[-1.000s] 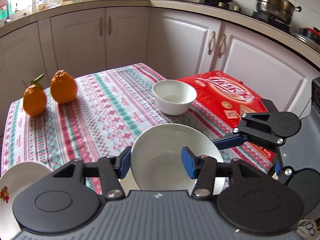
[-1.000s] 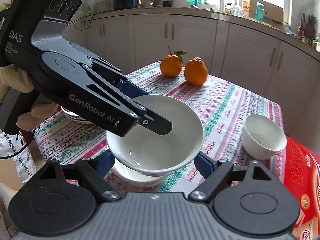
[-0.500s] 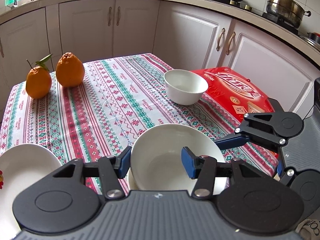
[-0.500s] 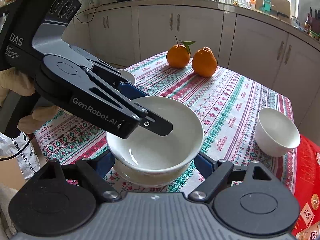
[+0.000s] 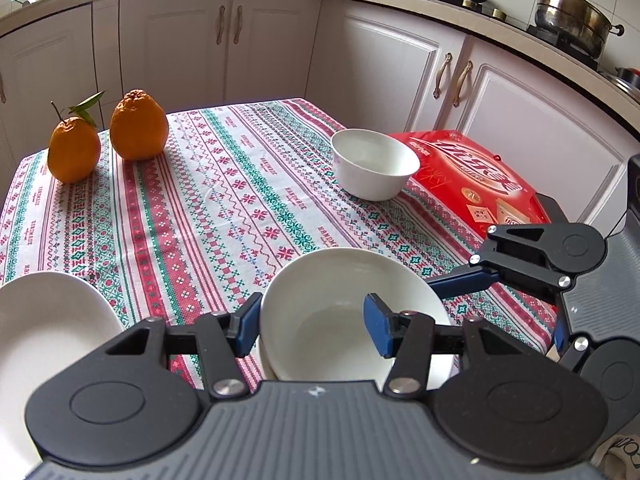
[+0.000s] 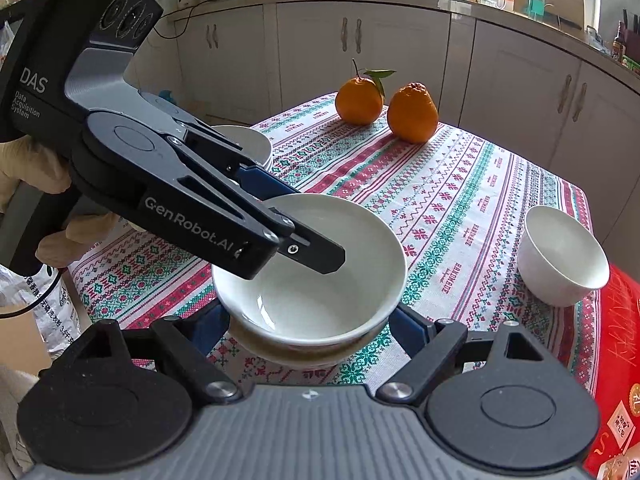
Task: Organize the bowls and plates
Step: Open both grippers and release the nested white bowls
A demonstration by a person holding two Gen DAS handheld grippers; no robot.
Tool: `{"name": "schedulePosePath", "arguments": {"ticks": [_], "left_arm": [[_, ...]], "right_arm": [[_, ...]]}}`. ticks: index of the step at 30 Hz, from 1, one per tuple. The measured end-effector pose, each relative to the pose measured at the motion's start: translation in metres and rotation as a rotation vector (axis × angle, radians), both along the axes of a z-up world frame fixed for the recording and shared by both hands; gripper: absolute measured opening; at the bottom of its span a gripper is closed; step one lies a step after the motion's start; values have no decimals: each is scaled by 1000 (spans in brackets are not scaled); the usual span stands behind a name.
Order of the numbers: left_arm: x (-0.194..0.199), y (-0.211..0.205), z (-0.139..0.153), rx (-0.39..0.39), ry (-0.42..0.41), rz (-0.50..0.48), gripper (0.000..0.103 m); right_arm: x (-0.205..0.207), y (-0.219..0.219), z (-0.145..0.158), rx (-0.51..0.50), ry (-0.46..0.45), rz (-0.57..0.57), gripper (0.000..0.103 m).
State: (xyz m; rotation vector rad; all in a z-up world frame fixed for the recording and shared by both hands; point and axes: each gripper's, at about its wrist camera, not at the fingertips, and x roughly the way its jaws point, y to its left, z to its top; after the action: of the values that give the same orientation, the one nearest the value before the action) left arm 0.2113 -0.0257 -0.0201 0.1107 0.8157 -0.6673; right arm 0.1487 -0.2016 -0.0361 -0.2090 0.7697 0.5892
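A wide white bowl (image 5: pixel 332 332) (image 6: pixel 320 304) rests nested in a second bowl (image 6: pixel 288 354) near the table's front edge. My left gripper (image 5: pixel 312 320) (image 6: pixel 296 220) straddles its rim. One blue pad is against the outside, the other finger is inside, and the jaws are just starting to open. My right gripper (image 6: pixel 312 324) is open, its pads standing either side of the two bowls without pressing. A small deep white bowl (image 5: pixel 374 164) (image 6: pixel 560 256) stands alone beside the red box. White plates (image 5: pixel 48 320) (image 6: pixel 248 140) are stacked at the table's left side.
Two oranges (image 5: pixel 108 136) (image 6: pixel 384 108) sit at the far corner of the patterned tablecloth (image 5: pixel 224 208). A red gift box (image 5: pixel 472 184) lies along the right side. White cabinets surround the table. A gloved hand (image 6: pixel 36 176) holds the left gripper.
The left gripper has come down with the wide bowl, which hung above the lower bowl and now sits nested in it. The right gripper has stayed in place around them.
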Motion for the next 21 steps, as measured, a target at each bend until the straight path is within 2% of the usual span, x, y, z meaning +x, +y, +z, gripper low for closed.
{"name": "schedulePosePath", "arguments": {"ticks": [4,9,12,21], "left_arm": [[0,0,-1,5,-2,2,59],[-1,0,-1,12,-3,-1,60],[-1,0,6,15,-20,-7,61],[5,-14,31,51,-101,-40,67]], "right_arm": [[0,0,-2,1,1,0,92],[-3,-3,1,17,-15,-2,97],[-7,-7,5,18,-30,-10,101],[-7,-30,20,96,-73,-80,103]]}}
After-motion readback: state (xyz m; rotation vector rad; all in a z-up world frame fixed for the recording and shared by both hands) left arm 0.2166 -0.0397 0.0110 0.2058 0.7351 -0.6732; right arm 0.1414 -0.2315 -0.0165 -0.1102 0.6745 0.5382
